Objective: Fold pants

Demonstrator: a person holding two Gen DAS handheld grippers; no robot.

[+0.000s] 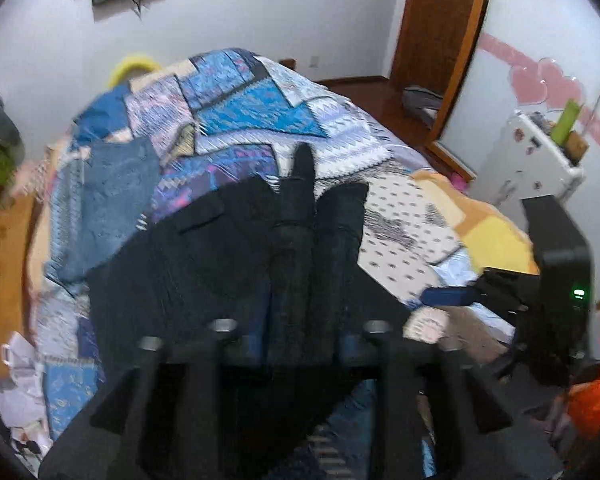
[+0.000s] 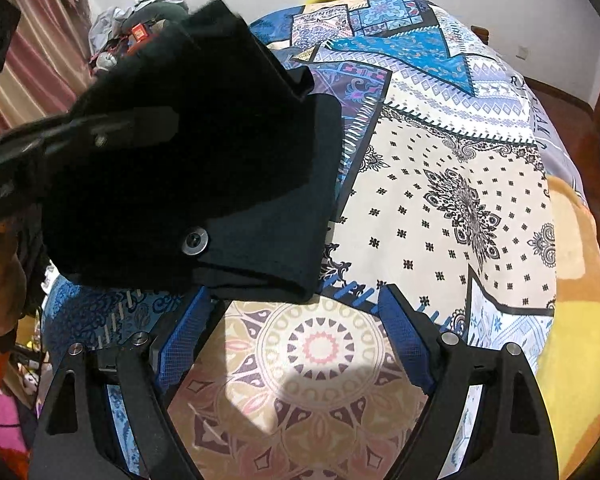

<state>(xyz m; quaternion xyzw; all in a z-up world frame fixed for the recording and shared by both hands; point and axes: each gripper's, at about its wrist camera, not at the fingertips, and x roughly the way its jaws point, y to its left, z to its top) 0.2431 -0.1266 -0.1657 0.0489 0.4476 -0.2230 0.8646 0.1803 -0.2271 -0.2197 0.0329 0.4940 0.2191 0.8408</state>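
Pants, black ones, are hanging bunched up over the near part of the bed, and the left gripper is clamped onto a fold of them, its dark fingers pinched together on the cloth. From the right wrist camera that same gripper is reaching in from the left edge, its finger lying across the lifted fabric, and a metal button is showing near the lower hem of the bundle. The bottom edge of the pants is drooping just in front of the right gripper, which is sitting with its jaws spread wide and gripping nothing; its blue pads are framing a round mandala print on the bedspread. The left pad is almost touching the pants' lower fold, though I cannot tell whether it really makes contact.

Over on the left wrist view the picture is blurring, yet the pants are plainly draping down from the pinch toward the camera, covering the middle of the patchwork cover. A pair of blue jeans is lying flat on the bed to the left, apart from the black pair. The right gripper is poking in from the right edge, its housing glowing with a small green light. A wooden door is standing behind the bed
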